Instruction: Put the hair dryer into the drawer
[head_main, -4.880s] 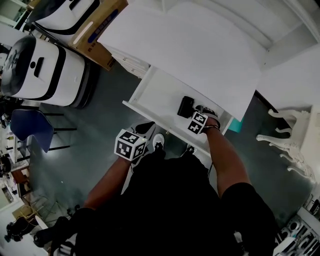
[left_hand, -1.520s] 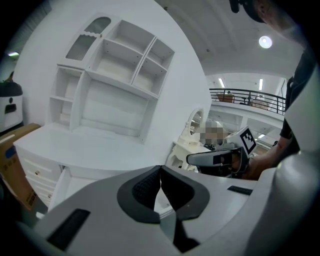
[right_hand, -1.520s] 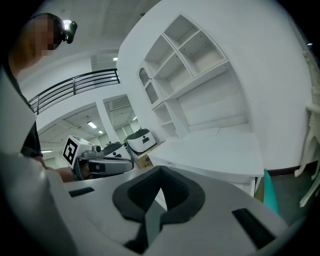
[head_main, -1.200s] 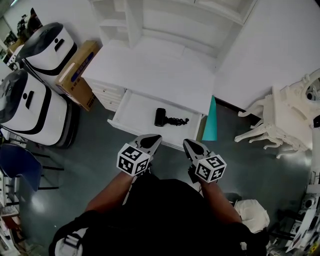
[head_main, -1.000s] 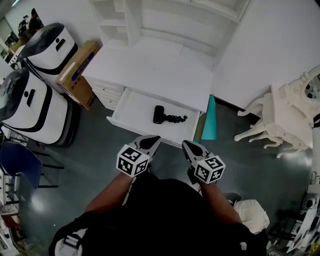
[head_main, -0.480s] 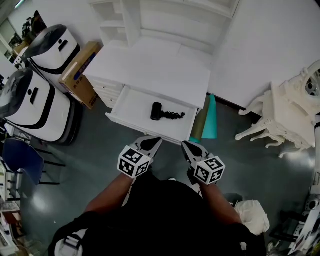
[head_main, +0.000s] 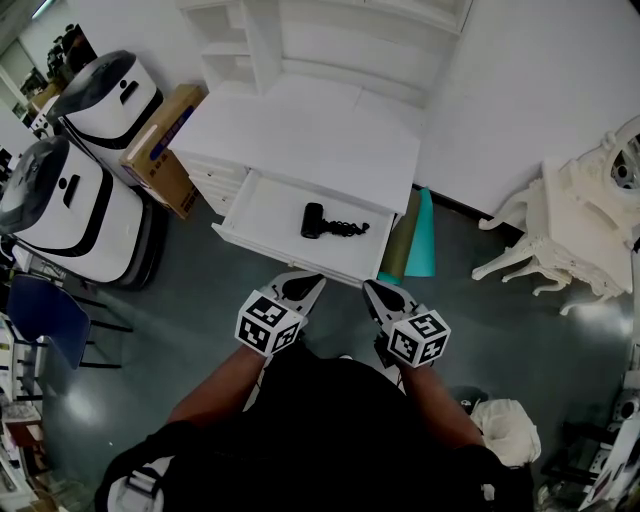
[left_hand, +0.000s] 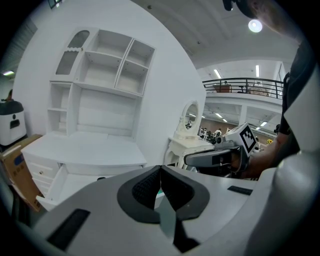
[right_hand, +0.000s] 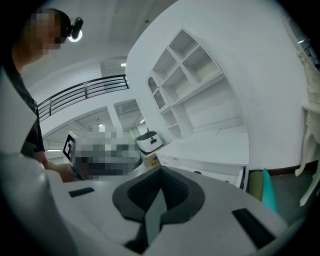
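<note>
Pulled out of the drawer (head_main: 285, 256) since the earliest frame: right tongs (head_main: 377, 291), then down inside it beside the hair dryer (head_main: 313, 220), now held low at centre frame, just short of the drawer front. Reading left to right: left tongs (head_main: 304, 284) pressed together on nothing, right tongs likewise together and empty.

Lying in the open drawer at centre frame: the hair dryer, black, on its side, cord (head_main: 348, 229) bunched to its right, apparently all inside the rim. Looks finished, bar perhaps shutting the drawer. To do that well: check first that no cord loop rides over the rim, then push the front squarely with both closed tips, one toward each end, slowly.

Around it, from the left: two rounded white machines (head_main: 65, 200), a cardboard box (head_main: 160, 140), the bare white table (head_main: 310, 130) with shelving behind, a teal roll (head_main: 421, 238) standing at its right end, ornate white furniture (head_main: 570, 230) at the right edge, all on a grey floor (head_main: 190, 300).
</note>
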